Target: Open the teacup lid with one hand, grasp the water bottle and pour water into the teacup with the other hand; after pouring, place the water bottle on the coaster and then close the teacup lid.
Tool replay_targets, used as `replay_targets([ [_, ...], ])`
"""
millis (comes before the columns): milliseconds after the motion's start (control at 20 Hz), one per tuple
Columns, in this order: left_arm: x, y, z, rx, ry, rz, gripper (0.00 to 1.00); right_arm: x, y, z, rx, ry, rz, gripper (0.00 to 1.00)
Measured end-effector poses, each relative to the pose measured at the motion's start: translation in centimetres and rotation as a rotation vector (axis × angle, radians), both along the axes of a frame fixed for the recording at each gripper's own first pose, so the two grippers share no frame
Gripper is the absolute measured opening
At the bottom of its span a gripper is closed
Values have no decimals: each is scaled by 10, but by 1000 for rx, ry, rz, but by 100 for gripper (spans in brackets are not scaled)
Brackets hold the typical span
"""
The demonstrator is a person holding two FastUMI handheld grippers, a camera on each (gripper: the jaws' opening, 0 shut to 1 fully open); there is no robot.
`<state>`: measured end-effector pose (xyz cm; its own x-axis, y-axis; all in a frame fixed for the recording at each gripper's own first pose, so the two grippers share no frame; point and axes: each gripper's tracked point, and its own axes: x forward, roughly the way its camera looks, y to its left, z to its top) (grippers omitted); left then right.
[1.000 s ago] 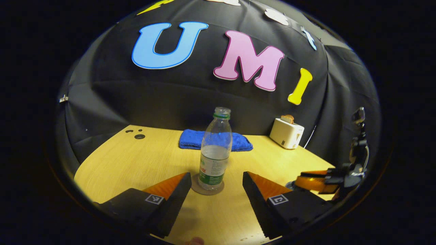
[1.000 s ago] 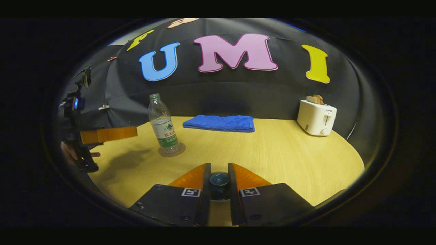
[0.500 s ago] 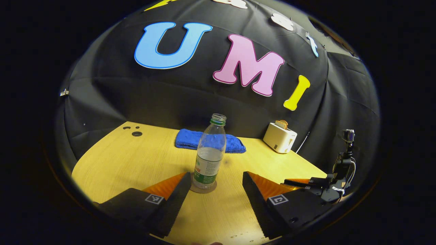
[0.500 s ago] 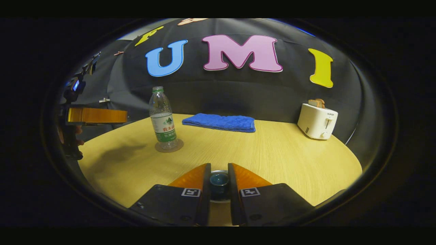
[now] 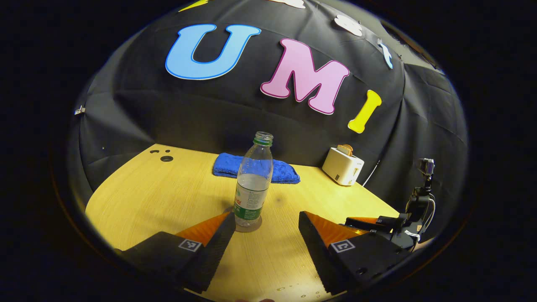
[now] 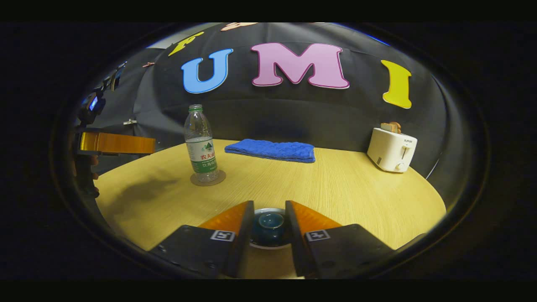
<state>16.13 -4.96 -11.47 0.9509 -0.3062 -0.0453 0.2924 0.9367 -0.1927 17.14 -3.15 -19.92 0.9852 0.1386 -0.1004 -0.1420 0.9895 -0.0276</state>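
Note:
A clear, uncapped water bottle (image 5: 251, 188) (image 6: 200, 144), partly filled, stands upright on a round coaster (image 6: 218, 179) left of the table's middle. My left gripper (image 5: 266, 216) is open a little short of the bottle, touching nothing; in the right gripper view the left gripper (image 6: 149, 144) hangs at the far left. The dark teal teacup lid (image 6: 270, 235) rests on the cup's pale rim (image 6: 268, 209). Its knob (image 6: 270, 219) sits between the fingers of my right gripper (image 6: 269, 205), which stand slightly apart from it. The left gripper view has the right gripper (image 5: 363, 222) low at the right.
A folded blue towel (image 6: 270, 151) (image 5: 256, 170) lies at the back of the wooden table (image 6: 344, 193). A white toaster (image 6: 391, 150) (image 5: 342, 166) with bread in it stands back right. Small water drops (image 5: 289, 288) dot the table's near edge.
The right gripper's fingers have spread away from the lid knob, and the cup's rim now shows under the lid. The left gripper has drawn back a little from the bottle.

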Motion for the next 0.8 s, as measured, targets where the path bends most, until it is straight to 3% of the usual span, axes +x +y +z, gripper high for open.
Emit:
replay_targets([
  [150,-3,2,1,45,10,45,96,-3,-1,14,36,-8,-7,96],
  [500,-36,-1,56,100,-25,139,96,-46,-20,72,58,19,-68,98],
  [550,-42,2,65,111,-34,169,96,-53,-21,79,68,33,-72,94],
  [600,-48,6,75,125,-41,204,96,-61,-20,88,73,41,-68,98],
  [800,-85,15,106,181,-63,350,96,-96,-30,134,36,2,-69,99],
])
